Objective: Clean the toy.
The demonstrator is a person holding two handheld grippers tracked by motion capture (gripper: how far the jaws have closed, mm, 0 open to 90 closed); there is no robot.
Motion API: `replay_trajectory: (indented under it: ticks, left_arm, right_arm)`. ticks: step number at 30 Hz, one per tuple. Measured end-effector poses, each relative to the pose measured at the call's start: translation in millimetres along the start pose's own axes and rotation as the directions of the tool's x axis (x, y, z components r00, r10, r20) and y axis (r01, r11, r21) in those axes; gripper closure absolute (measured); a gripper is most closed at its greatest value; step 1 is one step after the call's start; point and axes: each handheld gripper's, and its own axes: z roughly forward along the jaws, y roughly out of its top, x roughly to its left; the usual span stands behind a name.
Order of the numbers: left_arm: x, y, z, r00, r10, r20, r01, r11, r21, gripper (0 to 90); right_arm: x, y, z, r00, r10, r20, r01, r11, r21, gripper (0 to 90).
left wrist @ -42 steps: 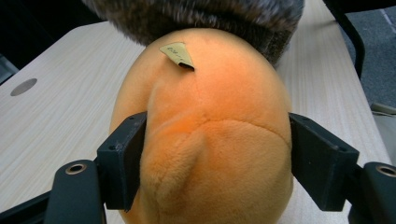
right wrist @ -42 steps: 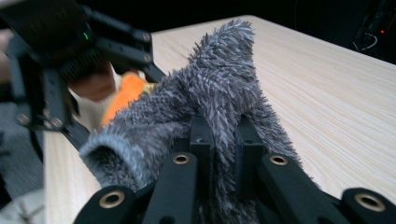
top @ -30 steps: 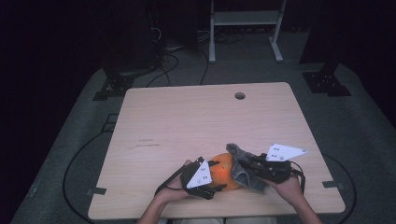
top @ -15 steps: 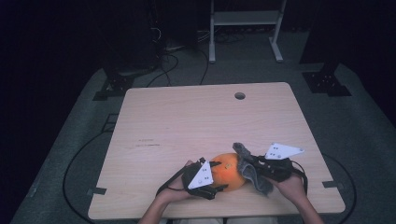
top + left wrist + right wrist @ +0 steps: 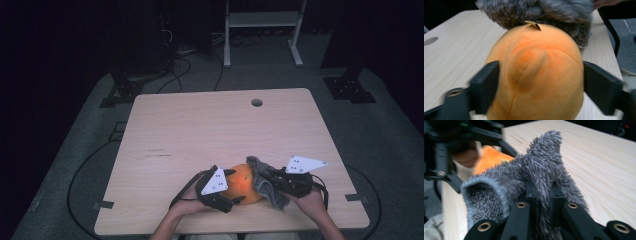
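A pale wooden table [image 5: 210,130] stands on grey carpet [image 5: 380,135] in a dark room, a white-legged stand [image 5: 262,30] behind.

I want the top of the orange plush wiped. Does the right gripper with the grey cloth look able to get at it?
Probably yes. The right gripper is pinching the grey cloth, which already lies against the orange plush near its top. The left gripper clamps only the plush's sides, leaving the top free.

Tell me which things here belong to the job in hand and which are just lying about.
In the job:
- round orange plush toy, clamped by the left gripper
- shaggy grey fleece cloth, pinched by the right gripper, resting against the toy

Lying about:
- pale wooden table
- white metal rack on the floor beyond
- black floor cables
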Motion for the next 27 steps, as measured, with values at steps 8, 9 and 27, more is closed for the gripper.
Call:
replay_trajectory:
  ticks: [8, 9, 27]
  left_arm:
    - [0.5, 7.5, -2.3, 0.9973, -0.040, -0.062, 0.037, 0.9980, -0.051, 36.9]
    - [0.3, 10.9, -3.6, 0.9977, -0.039, -0.055, 0.035, 0.9976, -0.059, 37.8]
    - [4.6, 5.5, 0.8, 0.9969, -0.078, 0.005, 0.078, 0.9952, -0.059, 12.7]
  right_arm:
    - [6.3, 14.9, -15.5, 0.9994, 0.010, -0.032, -0.013, 0.993, -0.114, 80.9]
    - [11.0, 18.3, -14.0, 0.9990, -0.010, -0.045, 0.005, 0.993, -0.114, 80.9]
    - [11.7, 13.1, 2.3, 0.9989, -0.029, -0.038, 0.027, 0.998, -0.049, 81.0]
